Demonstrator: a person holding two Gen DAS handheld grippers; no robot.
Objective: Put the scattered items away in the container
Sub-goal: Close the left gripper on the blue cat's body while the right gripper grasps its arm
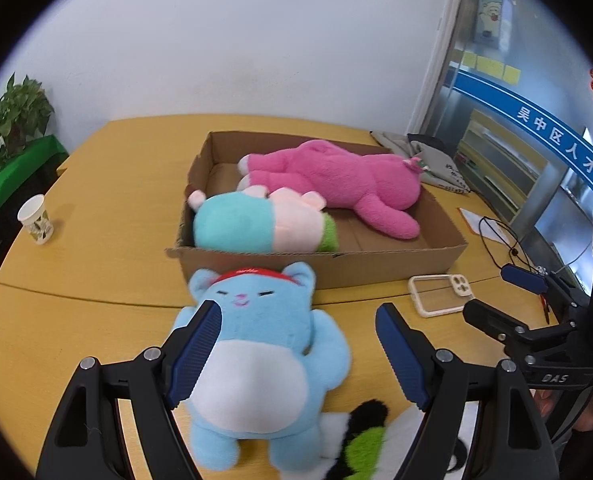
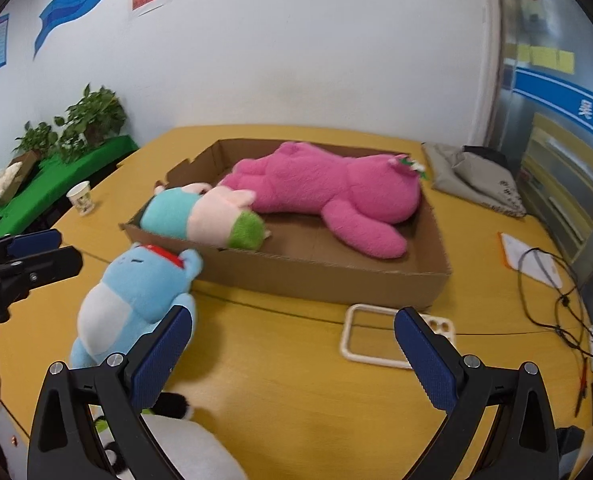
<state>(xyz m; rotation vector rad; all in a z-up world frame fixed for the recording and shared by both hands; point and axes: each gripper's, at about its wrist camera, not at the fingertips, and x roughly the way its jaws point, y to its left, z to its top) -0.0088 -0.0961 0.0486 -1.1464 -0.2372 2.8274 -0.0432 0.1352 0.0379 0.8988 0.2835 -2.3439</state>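
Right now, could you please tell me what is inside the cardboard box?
Inside the cardboard box lie two soft toys: a large pink plush and a teal-and-pink plush by the near corner. Bare cardboard floor shows beside them; whatever lies beneath the toys is covered.

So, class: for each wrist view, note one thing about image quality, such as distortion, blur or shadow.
Left wrist view: fisheye bends the table edge into a curve, corners are black, and the paper cup casts a soft shadow. Right wrist view: same bulging and dark rim; the blue cat plush looks slightly blurred, and the cardboard box looks sharper.
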